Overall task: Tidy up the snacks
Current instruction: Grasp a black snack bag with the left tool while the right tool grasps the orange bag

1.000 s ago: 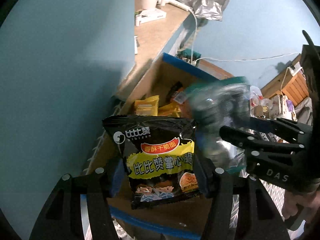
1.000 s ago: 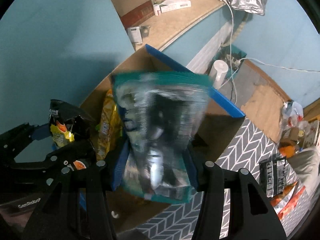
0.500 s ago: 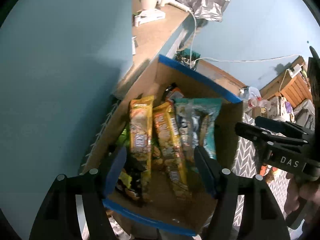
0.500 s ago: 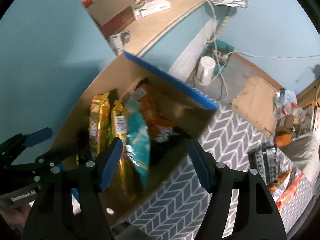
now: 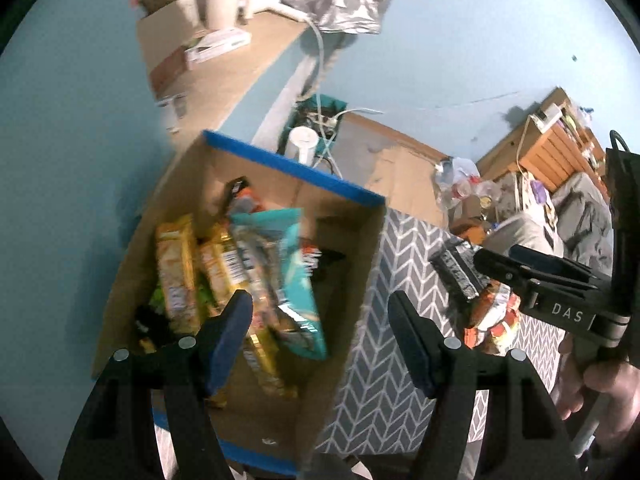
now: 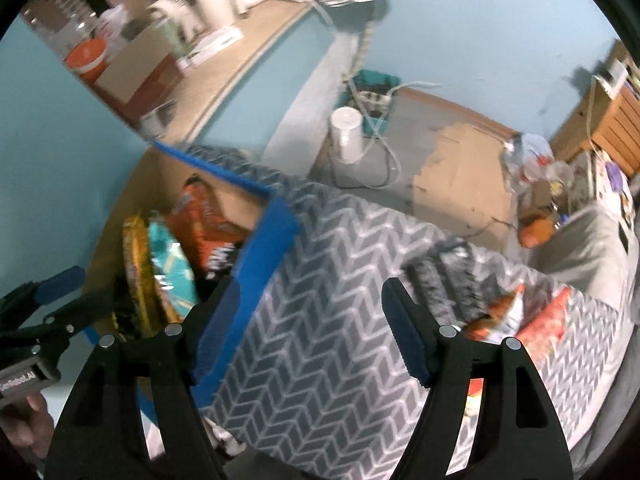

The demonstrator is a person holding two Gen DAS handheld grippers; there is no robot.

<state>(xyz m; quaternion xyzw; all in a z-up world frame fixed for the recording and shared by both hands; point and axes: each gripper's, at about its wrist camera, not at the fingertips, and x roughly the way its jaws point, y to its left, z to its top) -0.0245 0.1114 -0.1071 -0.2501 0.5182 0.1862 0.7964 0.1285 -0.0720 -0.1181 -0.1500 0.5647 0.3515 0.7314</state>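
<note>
A cardboard box with blue-taped edges [image 5: 296, 168] holds several snack packs: a teal pack [image 5: 298, 280], yellow packs [image 5: 176, 264] and an orange pack [image 6: 204, 216]. My left gripper [image 5: 320, 336] is open and empty above the box's near right side. My right gripper [image 6: 312, 324] is open and empty over the grey chevron cloth [image 6: 340, 312], right of the box [image 6: 264, 240]. More packs lie on the cloth: a dark one [image 5: 454, 268] and orange ones [image 5: 490, 312], also in the right wrist view [image 6: 508, 312].
A blue wall stands left of the box. Behind it are a wooden counter [image 5: 224, 68] with cups and boxes, a white cylinder [image 6: 348, 136] and cables on the floor. Clutter and wooden shelves [image 5: 556, 148] are at the right.
Both grippers let their packs go into the box: the black-yellow pack and the teal pack now lie inside. Both jaws opened and both grippers swung right, toward the cloth.
</note>
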